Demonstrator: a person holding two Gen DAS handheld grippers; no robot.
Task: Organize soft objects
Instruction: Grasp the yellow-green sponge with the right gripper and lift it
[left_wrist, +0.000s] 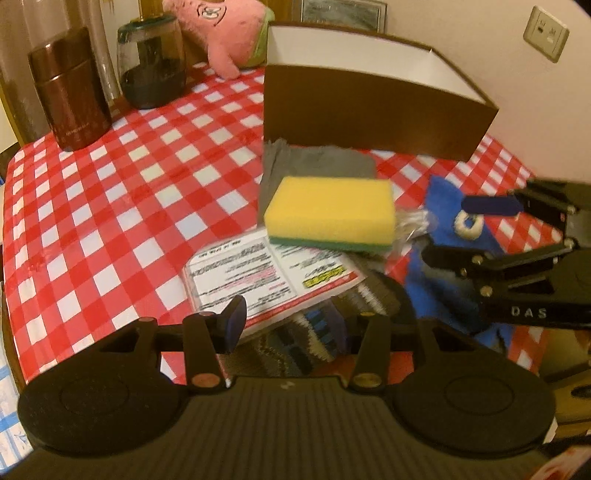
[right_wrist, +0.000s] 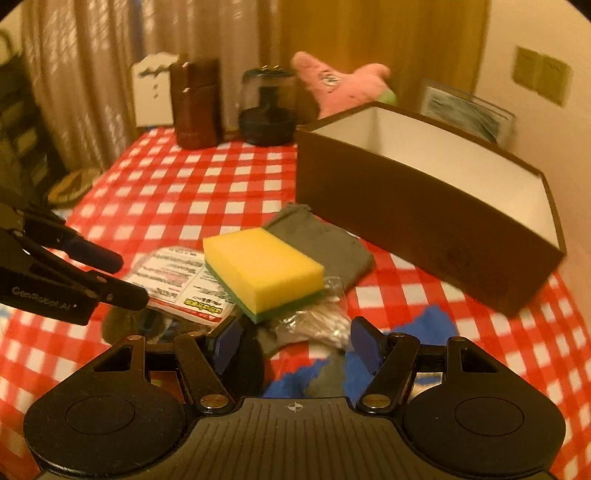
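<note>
A yellow sponge with a green underside (left_wrist: 330, 214) (right_wrist: 263, 269) lies on a grey cloth (left_wrist: 321, 162) (right_wrist: 325, 240) in front of the brown box with a white inside (left_wrist: 373, 107) (right_wrist: 424, 206). A blue plush (left_wrist: 454, 236) (right_wrist: 325, 369) lies to the right and a knitted patterned item (left_wrist: 314, 336) lies near my left gripper. My left gripper (left_wrist: 295, 321) (right_wrist: 122, 277) is open above the knitted item. My right gripper (right_wrist: 295, 343) (left_wrist: 454, 229) is open over the blue plush. A pink plush (left_wrist: 229, 29) (right_wrist: 340, 85) sits at the back.
A printed plastic packet (left_wrist: 266, 280) (right_wrist: 177, 284) lies under the sponge, with crinkled clear wrap (right_wrist: 321, 325) beside it. A brown canister (left_wrist: 70, 88) (right_wrist: 195, 103) and a dark glass jar (left_wrist: 151, 62) (right_wrist: 267, 107) stand at the back of the checked tablecloth (left_wrist: 110, 206).
</note>
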